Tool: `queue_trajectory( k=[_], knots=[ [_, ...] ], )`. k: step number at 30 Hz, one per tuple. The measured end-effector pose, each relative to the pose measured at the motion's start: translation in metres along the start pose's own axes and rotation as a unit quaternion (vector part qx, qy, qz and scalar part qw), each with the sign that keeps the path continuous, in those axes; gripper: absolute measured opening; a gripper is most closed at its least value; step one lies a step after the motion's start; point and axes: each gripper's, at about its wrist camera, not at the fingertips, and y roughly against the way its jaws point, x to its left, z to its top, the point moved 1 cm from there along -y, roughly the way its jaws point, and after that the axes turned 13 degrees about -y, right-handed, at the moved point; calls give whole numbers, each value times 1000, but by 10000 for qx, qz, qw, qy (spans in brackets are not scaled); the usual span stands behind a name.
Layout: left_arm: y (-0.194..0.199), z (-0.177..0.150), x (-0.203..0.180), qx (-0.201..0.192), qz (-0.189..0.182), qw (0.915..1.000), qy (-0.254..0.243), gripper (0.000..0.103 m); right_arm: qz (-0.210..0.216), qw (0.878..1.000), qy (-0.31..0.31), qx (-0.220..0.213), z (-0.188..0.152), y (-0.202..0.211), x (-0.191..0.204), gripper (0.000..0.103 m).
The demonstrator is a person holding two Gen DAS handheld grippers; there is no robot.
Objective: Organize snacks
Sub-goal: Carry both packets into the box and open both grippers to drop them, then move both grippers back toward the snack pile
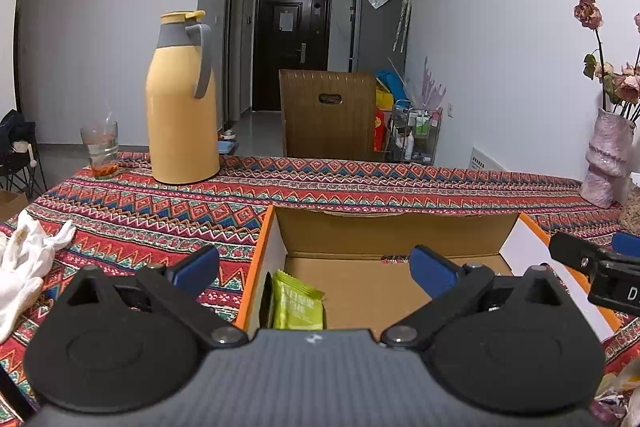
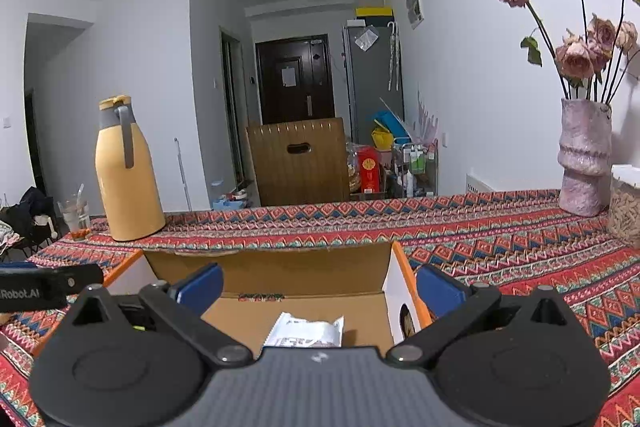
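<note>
On the patterned tablecloth [image 1: 360, 187], at the far left, lies a crumpled white cloth [image 1: 24, 259]. Behind it stands a drinking glass [image 1: 100, 151] holding a little clear liquid and some orange-red bits at the bottom. Next to it is a tall yellow thermos jug [image 1: 182, 99] with a grey collar and handle, lid shut.

In the middle sits an open cardboard box [image 1: 400, 227] with orange edges and white outer sides. The left gripper [image 1: 314, 269] hovers over the box's left wall with its blue-padded jaws spread wide and nothing between them. Inside the box, against the left wall, a green snack packet [image 1: 298, 301] stands on edge. The right wrist view shows a white snack packet [image 2: 306, 331] lying on the box floor toward the right side, partly hidden by the gripper body. The right gripper [image 2: 320, 287] is likewise released, jaws wide apart and straddling the box's right wall, one blue pad inside and one outside.

To the right, a pink textured vase [image 2: 584, 159] holds wilted pink roses [image 2: 576, 55]. At the far right edge is a clear lidded jar [image 2: 626, 203] filled with small brownish pieces that cannot be identified.
</note>
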Motion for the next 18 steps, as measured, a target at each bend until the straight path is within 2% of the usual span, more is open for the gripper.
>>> queue_trajectory(
  k=[8,18],
  knots=[
    [34,-4,6,-60,208,9997,-77,103,91,9996,202,-187,4,35,10,103],
    [77,-23,10,-31,173,9998,-69,103,79,9996,221,-123,-18,82,6,103]
  ],
)
